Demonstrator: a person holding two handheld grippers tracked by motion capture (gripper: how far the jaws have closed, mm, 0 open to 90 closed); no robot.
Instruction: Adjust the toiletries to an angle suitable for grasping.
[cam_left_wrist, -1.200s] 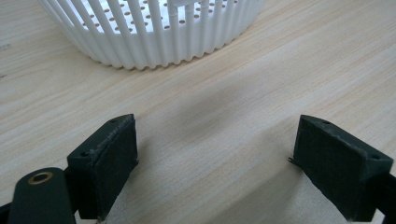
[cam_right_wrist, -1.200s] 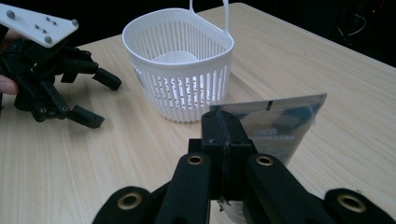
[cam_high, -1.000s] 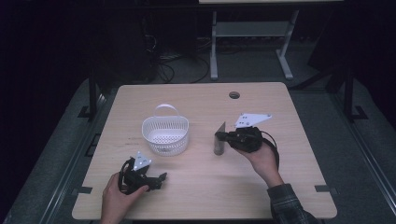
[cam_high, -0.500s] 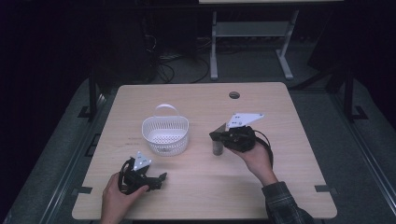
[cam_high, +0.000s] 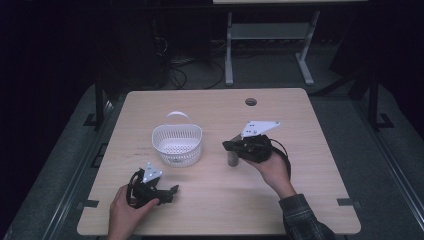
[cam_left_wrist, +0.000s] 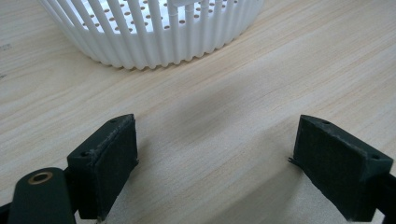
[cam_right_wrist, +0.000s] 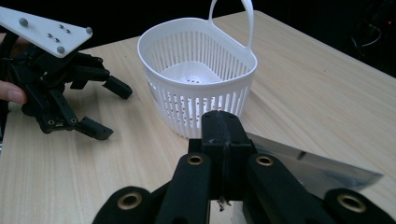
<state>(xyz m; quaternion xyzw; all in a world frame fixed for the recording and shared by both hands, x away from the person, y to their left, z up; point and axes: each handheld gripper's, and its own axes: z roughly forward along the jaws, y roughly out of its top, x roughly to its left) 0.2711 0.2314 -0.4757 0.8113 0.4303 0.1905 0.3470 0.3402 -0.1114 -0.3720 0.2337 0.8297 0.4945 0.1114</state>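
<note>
- A white slatted basket (cam_high: 177, 144) with an upright loop handle stands on the light wooden desk (cam_high: 310, 150), left of the middle and nearer the left edge than the right.
- In the right gripper view the basket's (cam_right_wrist: 198, 79) perforated floor looks bare; nothing can be made out inside it.
- The left claw (cam_high: 167, 192) lies low near the front edge of the desk, towards the front-left corner, held by the person's left hand (cam_high: 127, 210).
- Its jaws stand wide apart, with bare wood between them in the left gripper view; the pads (cam_left_wrist: 109, 158) grip nothing.
- The left claw points roughly towards the basket (cam_left_wrist: 154, 32), whose ribbed wall rises just ahead of the jaws, apart from them.
- The right claw (cam_high: 231, 149) is held by the right hand (cam_high: 272, 170) just right of the desk's middle, near the basket's right side and not touching it.
- Its jaws are pressed together on a thin, shiny silver foil packet (cam_right_wrist: 317, 170), which sticks out to one side of the closed pads in the right gripper view.
- In the high view the packet (cam_high: 232, 159) hangs as a small grey shape below the claw; whether it touches the desk cannot be told.
- A round cable hole (cam_high: 251, 102) sits near the far edge of the desk.
</note>
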